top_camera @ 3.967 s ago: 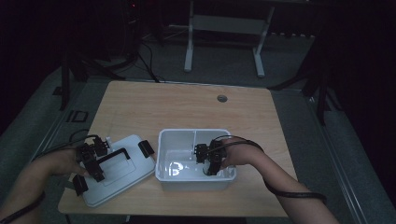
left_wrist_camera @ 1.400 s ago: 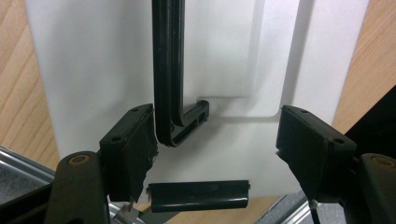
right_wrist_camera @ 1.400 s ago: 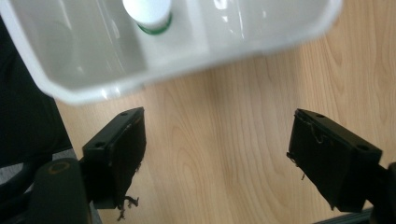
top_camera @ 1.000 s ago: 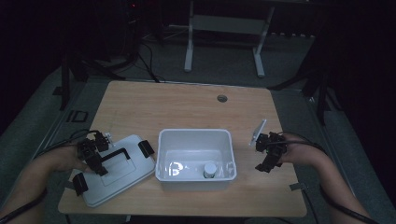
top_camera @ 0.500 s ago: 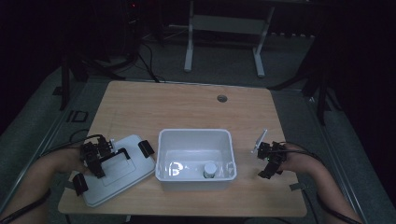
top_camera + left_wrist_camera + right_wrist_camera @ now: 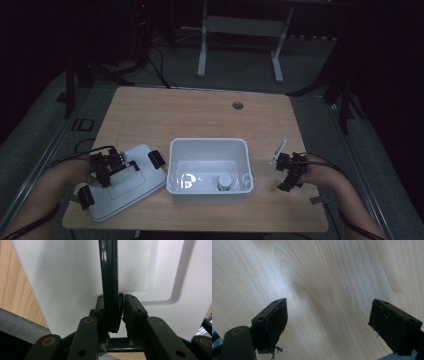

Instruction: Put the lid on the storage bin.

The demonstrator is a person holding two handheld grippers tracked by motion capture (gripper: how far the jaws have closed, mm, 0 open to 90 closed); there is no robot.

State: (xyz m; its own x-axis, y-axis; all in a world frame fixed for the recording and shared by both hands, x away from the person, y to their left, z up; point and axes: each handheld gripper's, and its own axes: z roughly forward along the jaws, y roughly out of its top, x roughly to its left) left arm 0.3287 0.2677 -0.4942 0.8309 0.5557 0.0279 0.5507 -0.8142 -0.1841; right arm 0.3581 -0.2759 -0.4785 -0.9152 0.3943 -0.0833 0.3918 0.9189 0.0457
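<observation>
My left gripper (image 6: 107, 167) clamps the handle (image 6: 109, 285) of one lid (image 6: 125, 184); my right gripper (image 6: 289, 171) gapes empty, right of one tub (image 6: 209, 146) holding one bottle (image 6: 224, 182).

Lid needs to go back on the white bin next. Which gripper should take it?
Left. The left gripper is already shut on the lid handle, with the lid beside the bin. The right gripper is open over bare table.

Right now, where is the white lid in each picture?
High view: lid lies lower left, beside the tub.
Left gripper view: lid spreads white behind the black handle.
Right gripper view: bare table between the open jaws.
Shared landmark: the wooden table.
</observation>
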